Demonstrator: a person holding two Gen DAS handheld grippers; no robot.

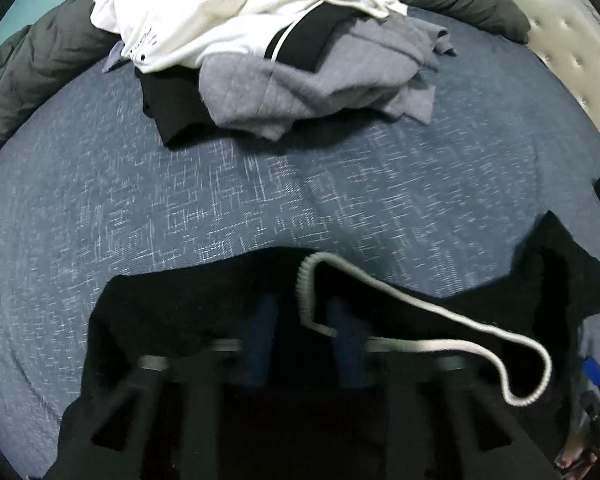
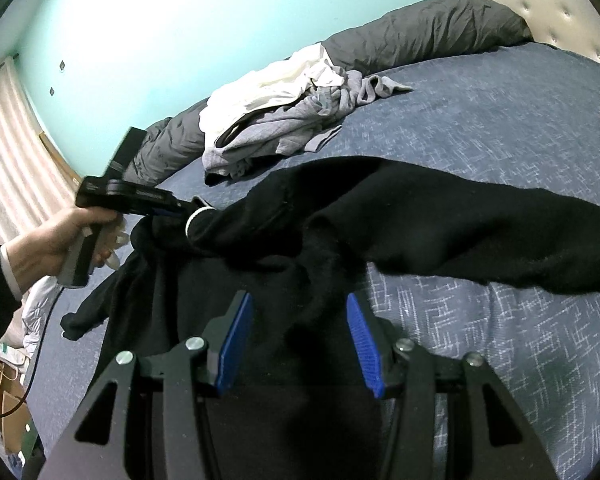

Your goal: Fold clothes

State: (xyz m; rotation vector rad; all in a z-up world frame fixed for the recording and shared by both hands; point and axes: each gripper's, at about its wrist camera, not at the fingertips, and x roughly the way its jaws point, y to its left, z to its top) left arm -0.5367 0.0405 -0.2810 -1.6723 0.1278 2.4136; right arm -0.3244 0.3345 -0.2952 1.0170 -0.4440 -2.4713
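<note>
A black hooded garment (image 2: 440, 216) with a white drawcord (image 1: 420, 312) is spread over the blue patterned bed (image 1: 260, 200). In the left wrist view my left gripper (image 1: 304, 312) has its blue pads partly covered by the black fabric (image 1: 180, 312), which drapes over the fingers. The right wrist view shows the left gripper (image 2: 188, 212) gripping the garment near the cord end. My right gripper (image 2: 300, 320) is open, blue pads (image 2: 236, 340) apart, with black cloth lying between and under them.
A pile of white, grey and black clothes (image 1: 280, 40) lies at the far side of the bed. A dark grey duvet (image 2: 420, 36) runs along the back. A tufted headboard (image 1: 580, 60) is at right. Cardboard boxes (image 2: 8, 420) stand on the floor at left.
</note>
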